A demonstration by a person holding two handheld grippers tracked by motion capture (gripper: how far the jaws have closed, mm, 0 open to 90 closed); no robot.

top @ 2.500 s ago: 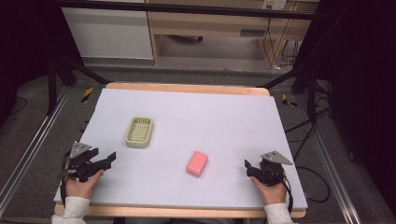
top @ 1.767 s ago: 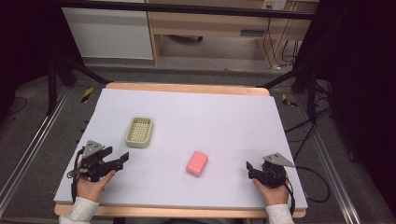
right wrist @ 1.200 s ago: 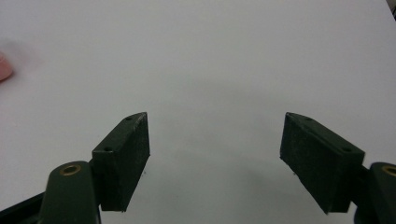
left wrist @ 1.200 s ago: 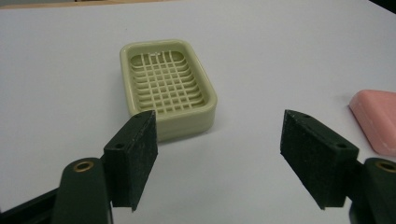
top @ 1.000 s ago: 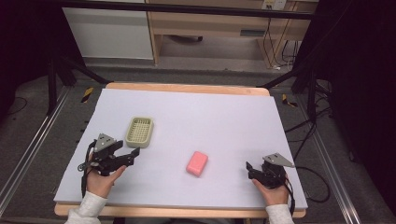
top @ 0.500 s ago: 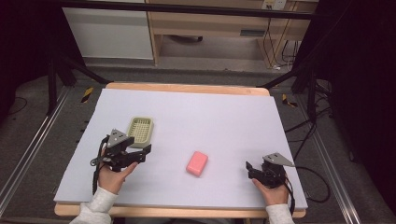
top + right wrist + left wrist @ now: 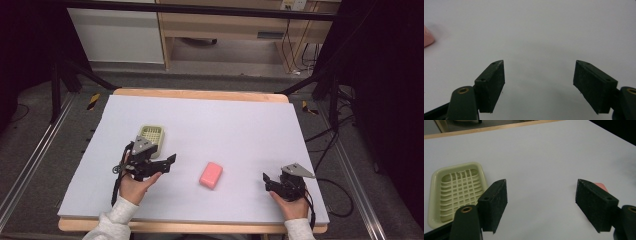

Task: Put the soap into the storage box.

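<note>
Still reaching: left gripper jaws just opening wider, empty, next to line up on the pink soap; right gripper open, empty.

soap: plain pink, no pattern; a paler salmon corner shows just behind the left gripper's right jaw
soap dish: pale yellow-green, with a grid of slats inside; beside the left gripper's left jaw
left gripper: black jaws with matt dark pads, brass-coloured rivet holes, grey plate on top
right gripper: black jaws, same brass-coloured holes, grey plate on top
table: pale lilac-white sheet, plain, with a light wooden edge
sleeve: light grey
</note>
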